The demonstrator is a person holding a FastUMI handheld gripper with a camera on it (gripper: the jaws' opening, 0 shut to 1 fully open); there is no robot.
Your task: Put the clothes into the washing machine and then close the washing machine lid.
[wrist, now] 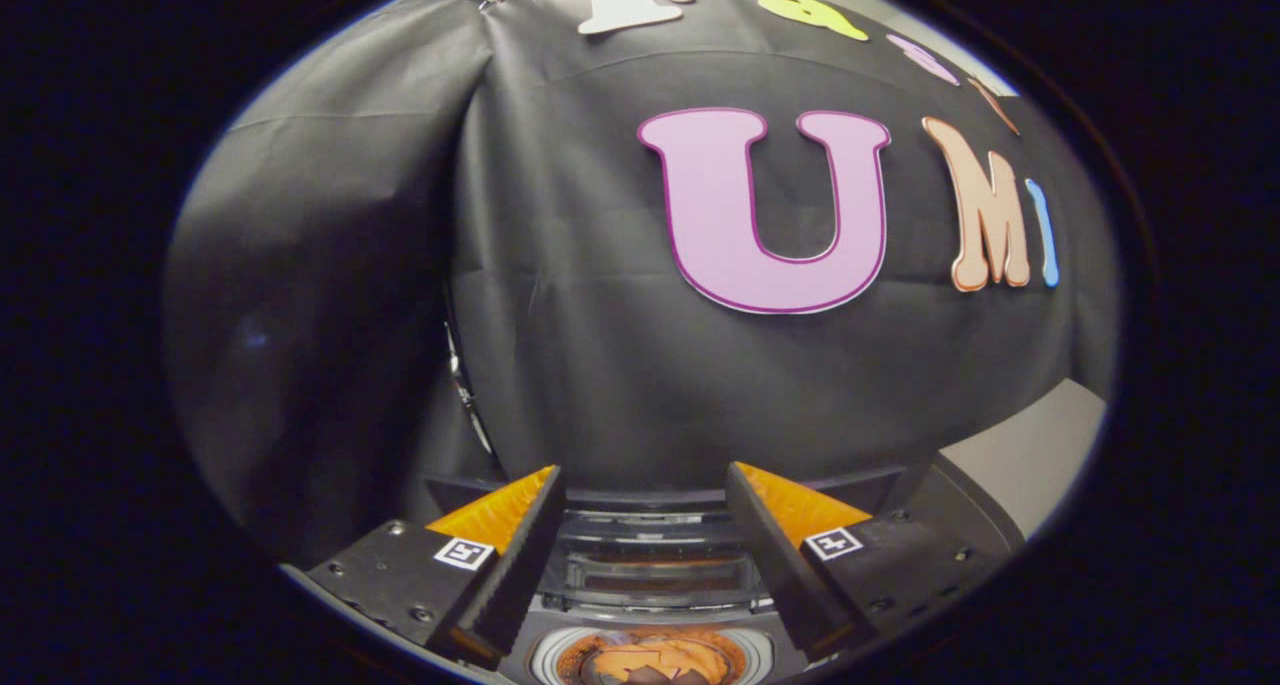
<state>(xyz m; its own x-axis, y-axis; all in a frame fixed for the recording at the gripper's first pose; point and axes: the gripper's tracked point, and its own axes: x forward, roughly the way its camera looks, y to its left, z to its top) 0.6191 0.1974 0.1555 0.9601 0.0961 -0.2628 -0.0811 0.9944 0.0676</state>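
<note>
The washing machine (650,565) sits low between the fingers, and they cover its left and right parts. Its drum opening (655,655), at 6 o'clock from the fingertips, is cut off below, so the orange clothes (660,657) inside show only in part. A grey surface (1020,455) at 3 o'clock is cut off; what it is I cannot tell.

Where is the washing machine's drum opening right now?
In the gripper view, the drum opening sits low between the open claw's fingers, below the machine's dark lid.
</note>
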